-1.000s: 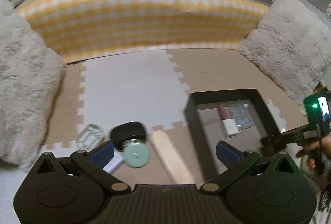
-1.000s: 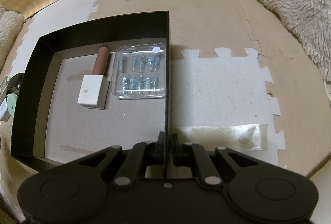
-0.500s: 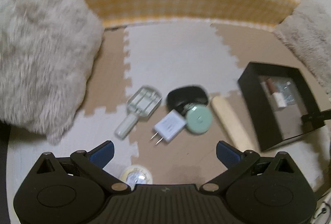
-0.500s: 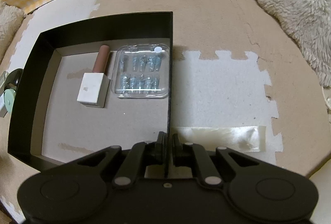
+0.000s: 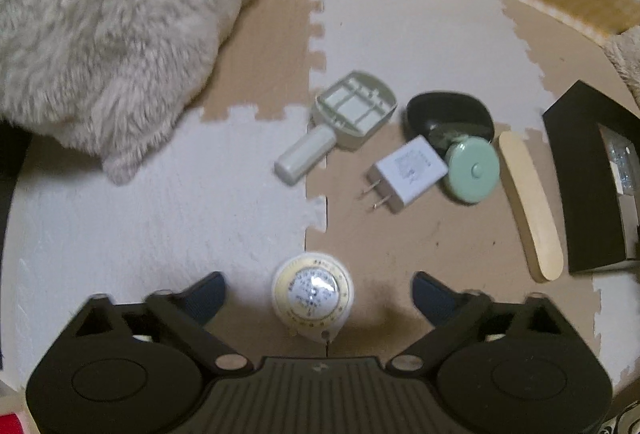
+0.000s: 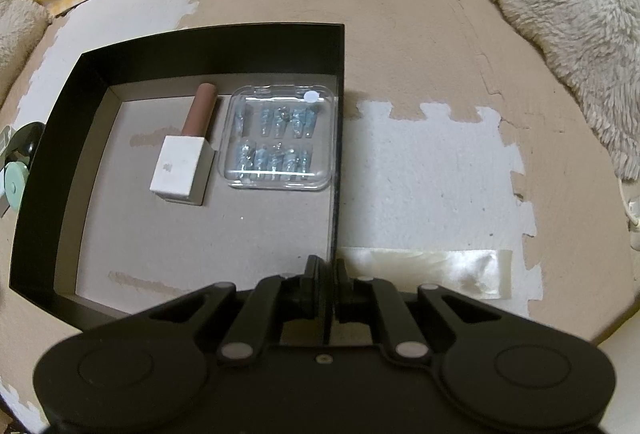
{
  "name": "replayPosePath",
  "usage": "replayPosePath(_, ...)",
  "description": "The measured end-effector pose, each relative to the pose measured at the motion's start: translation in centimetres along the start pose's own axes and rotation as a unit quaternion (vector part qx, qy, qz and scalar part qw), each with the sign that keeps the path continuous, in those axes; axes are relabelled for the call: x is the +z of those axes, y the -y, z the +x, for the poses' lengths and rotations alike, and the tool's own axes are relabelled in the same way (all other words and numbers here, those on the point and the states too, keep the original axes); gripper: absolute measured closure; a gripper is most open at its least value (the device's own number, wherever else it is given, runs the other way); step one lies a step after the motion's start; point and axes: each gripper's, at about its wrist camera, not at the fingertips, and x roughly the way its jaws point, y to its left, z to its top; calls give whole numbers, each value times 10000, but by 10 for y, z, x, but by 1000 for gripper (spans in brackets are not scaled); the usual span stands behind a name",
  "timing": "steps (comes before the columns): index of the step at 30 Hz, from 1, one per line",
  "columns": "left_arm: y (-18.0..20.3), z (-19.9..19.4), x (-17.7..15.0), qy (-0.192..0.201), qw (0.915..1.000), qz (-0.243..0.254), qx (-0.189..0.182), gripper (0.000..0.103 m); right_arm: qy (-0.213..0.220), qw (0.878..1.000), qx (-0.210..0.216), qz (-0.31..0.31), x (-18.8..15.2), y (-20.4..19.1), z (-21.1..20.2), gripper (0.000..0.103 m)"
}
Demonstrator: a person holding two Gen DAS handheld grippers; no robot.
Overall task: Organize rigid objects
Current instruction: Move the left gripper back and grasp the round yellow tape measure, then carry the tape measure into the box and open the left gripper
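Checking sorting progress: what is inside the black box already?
Inside the black box lie a brown tube with a white square cap and a clear plastic case of small blue pieces. The right hand-held gripper hides the near corner.

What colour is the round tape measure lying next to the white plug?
Pale mint green, clearest in the left wrist view.

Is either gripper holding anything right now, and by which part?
The right gripper is clamped on the black box's right side wall. The left gripper holds nothing; its jaws are closing around the round cream tape measure.
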Motion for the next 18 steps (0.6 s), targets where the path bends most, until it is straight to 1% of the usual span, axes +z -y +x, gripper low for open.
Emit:
replayPosePath(1,0,3,0,-68,10000,-39,-20,20,0,10000,1,1,0,0,0,95)
replayPosePath(5,0,14,-2,-280,9995,-113,-23,26,2,10000,6,3,0,0,0,95)
replayPosePath(6,0,17,-2,-304,9995,-121,-7,30,1,10000,3,1,0,0,0,95)
replayPosePath(7,0,19,-2,-319,9994,-125,8,36,3,10000,7,4,0,0,0,95)
replayPosePath(9,0,22,-2,-340,9993,-161,28,40,5,10000,9,7,0,0,0,95)
replayPosePath(11,1,22,-2,-332,9993,-153,81,42,4,10000,12,12,1,0,0,95)
replayPosePath(13,1,22,-1,-307,9994,-112,144,50,4,10000,13,13,1,0,0,95)
replayPosePath(18,3,20,1,-308,9994,-25,138,50,7,10000,-3,-18,0,-2,0,95)
